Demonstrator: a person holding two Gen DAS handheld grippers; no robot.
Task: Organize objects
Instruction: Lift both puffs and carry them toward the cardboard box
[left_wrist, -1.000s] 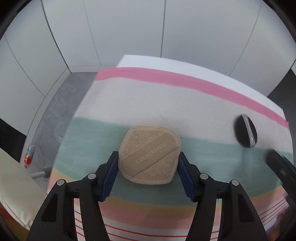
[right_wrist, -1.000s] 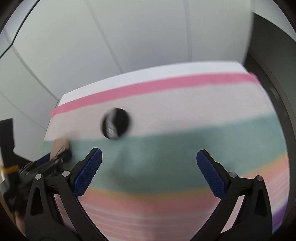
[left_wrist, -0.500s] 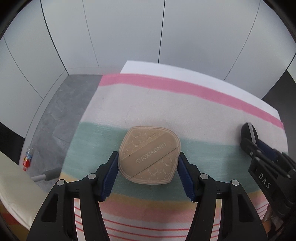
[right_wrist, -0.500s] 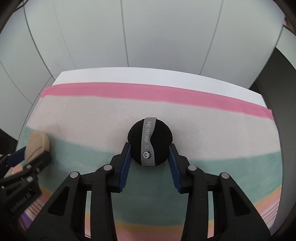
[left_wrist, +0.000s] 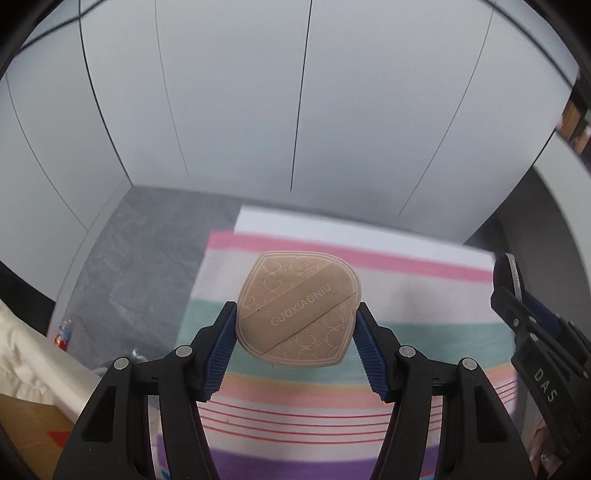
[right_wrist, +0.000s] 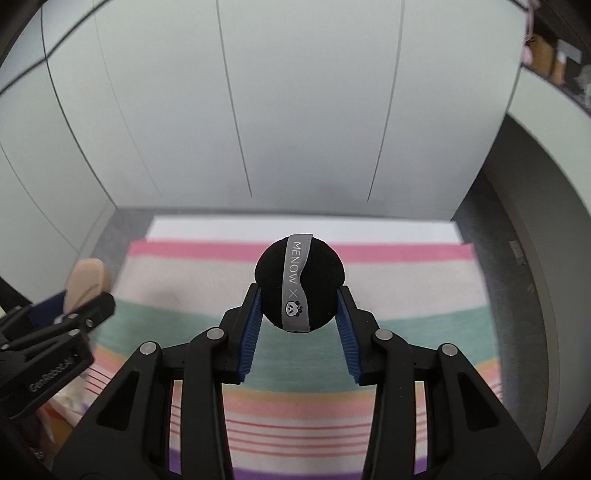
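Blue ribbed pads of the left gripper (left_wrist: 295, 325) are clamping a tan powder puff (left_wrist: 298, 306) by its two side edges. The puff is sitting face-up to the camera, strap running diagonally across it with "GUOXIAONIU" printed on it. It is riding clear above the striped cloth (left_wrist: 424, 295), not touching it.

Right gripper (right_wrist: 300, 302) is clenching a black round puff (right_wrist: 321, 273) between its blue pads, one pad on each side. A grey ribbon marked "MENOW X" with a small panda logo is running down the puff's middle. This puff is also hanging above the cloth, over the pink and cream stripes.

Each gripper is showing in the other's view: the right one is poking in at the right edge of the left camera, black puff seen edge-on; the left one is sitting at the left edge of the right camera, tan puff edge-on.

Cloth is covering the bench (right_wrist: 295, 225), stripes going pink, cream, teal, orange, thin red lines, purple; a white strip of bench is showing at the far edge. Grey floor (left_wrist: 147, 236) is lying to the left of the bench, with white wall panels (right_wrist: 295, 92) behind.
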